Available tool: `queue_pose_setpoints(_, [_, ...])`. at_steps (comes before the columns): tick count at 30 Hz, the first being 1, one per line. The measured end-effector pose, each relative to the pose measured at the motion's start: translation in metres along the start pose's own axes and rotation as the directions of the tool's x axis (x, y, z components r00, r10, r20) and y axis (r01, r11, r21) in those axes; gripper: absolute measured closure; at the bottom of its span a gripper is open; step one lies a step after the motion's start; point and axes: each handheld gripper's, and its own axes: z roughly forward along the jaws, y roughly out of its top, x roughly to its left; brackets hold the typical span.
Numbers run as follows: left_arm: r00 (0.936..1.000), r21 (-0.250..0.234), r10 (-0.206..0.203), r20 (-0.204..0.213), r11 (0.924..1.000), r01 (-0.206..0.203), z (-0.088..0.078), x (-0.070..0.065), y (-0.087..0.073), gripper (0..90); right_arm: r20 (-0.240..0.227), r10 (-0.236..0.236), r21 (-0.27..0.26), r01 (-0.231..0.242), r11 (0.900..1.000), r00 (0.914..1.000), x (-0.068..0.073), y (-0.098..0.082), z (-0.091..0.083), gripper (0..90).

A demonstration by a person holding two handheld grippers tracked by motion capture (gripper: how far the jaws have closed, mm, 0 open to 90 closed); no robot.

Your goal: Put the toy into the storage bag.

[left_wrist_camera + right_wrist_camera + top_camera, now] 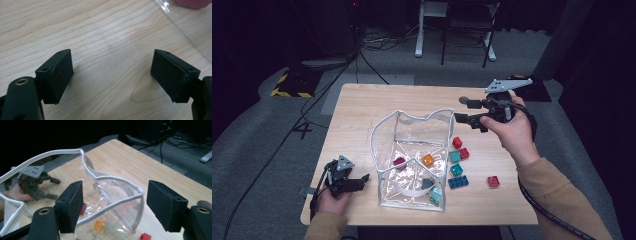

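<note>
A: A clear plastic bag (412, 160) with a white-piped rim is seen standing open in the middle of the bench (362, 105). A few toy bricks are already held inside it: a magenta one (399, 161), an orange one (428, 160), a dark grey one (427, 183) and a pale teal one (436, 195).

B: And outside it?

A: Just beside its right wall, on the bench, red bricks (460, 148), teal bricks (456, 163) and a blue brick (458, 182) are clustered; one more red brick (493, 181) is set a little apart.

B: Which step is judged to be in hand?

A: Filling the bag, probably at the point between two picks. The right hand-held gripper (462, 119) is held above the bag's far right corner, its jaws spread wide and nothing gripped. In the right gripper view the bag's rim (112, 180) is framed between them.

B: And the left?

A: The left hand-held gripper (362, 178) is rested low near the bag's left wall, jaws likewise wide and empty.

B: What is called for next?

A: A loose brick would have to be approached from above, pinched, and lifted over the floppy rim without the wall being snagged.
</note>
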Motion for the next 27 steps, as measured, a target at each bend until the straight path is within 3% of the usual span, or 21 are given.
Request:
queue_pose_setpoints(11, [1.0000,0.002,0.000,0.000,1.0000,0.000,0.000,0.000,0.000,18.5,0.075,0.050,-0.011,-0.049,0.999,0.9959,-0.032,-0.013,-0.001,29.7])
queue_pose_setpoints(23, [1.0000,0.004,0.000,0.002,1.0000,0.000,0.000,0.000,0.000,18.5,0.106,0.087,0.003,-0.088,0.996,0.9906,-0.056,-0.039,0.024,29.8])
queue_pose_setpoints(27, [1.0000,0.004,0.000,0.002,1.0000,0.000,0.000,0.000,0.000,18.5,0.112,0.096,0.031,-0.101,0.994,0.9890,-0.062,-0.055,0.039,29.8])
